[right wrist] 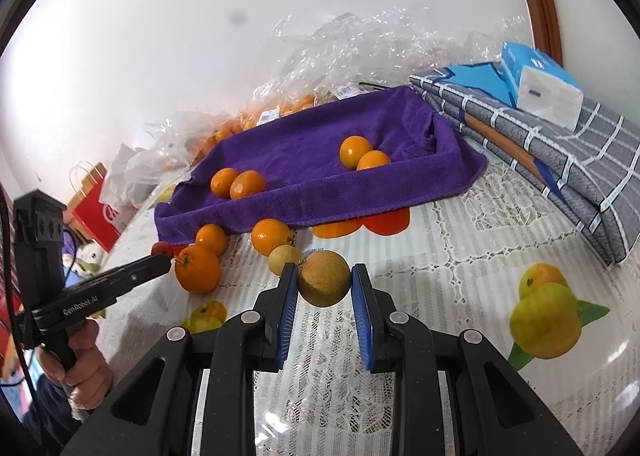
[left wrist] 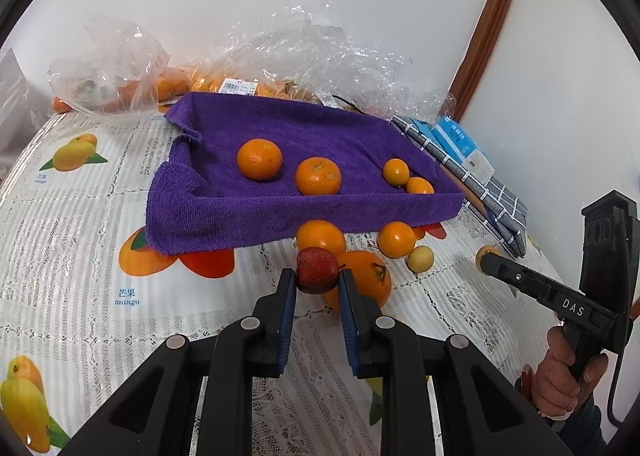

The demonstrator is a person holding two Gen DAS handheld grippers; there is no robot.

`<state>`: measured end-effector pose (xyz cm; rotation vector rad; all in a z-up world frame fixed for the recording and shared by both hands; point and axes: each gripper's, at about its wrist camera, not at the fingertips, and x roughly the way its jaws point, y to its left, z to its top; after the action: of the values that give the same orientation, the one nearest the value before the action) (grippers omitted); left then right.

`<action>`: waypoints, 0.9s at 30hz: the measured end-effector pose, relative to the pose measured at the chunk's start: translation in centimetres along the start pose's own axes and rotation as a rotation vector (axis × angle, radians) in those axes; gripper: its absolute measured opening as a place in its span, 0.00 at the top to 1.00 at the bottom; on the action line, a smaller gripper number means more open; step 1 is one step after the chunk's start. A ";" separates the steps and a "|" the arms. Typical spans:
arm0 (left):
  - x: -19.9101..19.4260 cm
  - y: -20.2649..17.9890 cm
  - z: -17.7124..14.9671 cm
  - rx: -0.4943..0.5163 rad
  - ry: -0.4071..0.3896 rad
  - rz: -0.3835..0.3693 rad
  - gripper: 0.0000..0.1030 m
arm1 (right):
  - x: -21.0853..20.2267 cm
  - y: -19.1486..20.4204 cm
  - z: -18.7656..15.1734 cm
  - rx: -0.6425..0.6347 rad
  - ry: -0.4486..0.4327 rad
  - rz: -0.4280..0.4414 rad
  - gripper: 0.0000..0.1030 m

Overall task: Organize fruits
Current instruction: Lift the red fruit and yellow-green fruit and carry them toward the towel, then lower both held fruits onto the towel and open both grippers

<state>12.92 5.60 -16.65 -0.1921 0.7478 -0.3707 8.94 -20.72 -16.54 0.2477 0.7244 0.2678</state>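
Observation:
My left gripper [left wrist: 317,280] is shut on a small red fruit [left wrist: 316,270], just in front of a large orange [left wrist: 366,280] on the table. My right gripper [right wrist: 325,284] is shut on a brownish-yellow round fruit [right wrist: 324,283]. A tray lined with a purple towel [left wrist: 256,215] holds two mandarins [left wrist: 260,159] on the left and two small oranges [left wrist: 396,171] on the right. Loose oranges [left wrist: 397,239] and a small yellow fruit [left wrist: 421,259] lie in front of the tray. The right gripper shows at the right of the left wrist view [left wrist: 486,262].
Clear plastic bags [left wrist: 280,55] with more oranges lie behind the tray against the white wall. Folded grey checked cloth [right wrist: 560,159] with a tissue pack [right wrist: 540,87] lies to the right. The fruit-print tablecloth [left wrist: 80,215] covers the table. A red bag [right wrist: 96,211] stands beyond the left edge.

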 end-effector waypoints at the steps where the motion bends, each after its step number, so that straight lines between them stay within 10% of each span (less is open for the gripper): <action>1: -0.2 -0.1 0.0 0.002 -0.010 0.002 0.80 | -0.1 -0.2 0.0 0.011 0.000 0.004 0.74; 27: -4.7 -0.3 5.7 -0.012 -0.207 0.097 0.80 | -1.8 3.3 5.0 -0.096 -0.056 -0.071 0.74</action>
<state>13.58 7.42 -9.52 -0.2014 0.5530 -0.2502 10.54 -18.86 -10.79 0.1377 0.6623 0.2261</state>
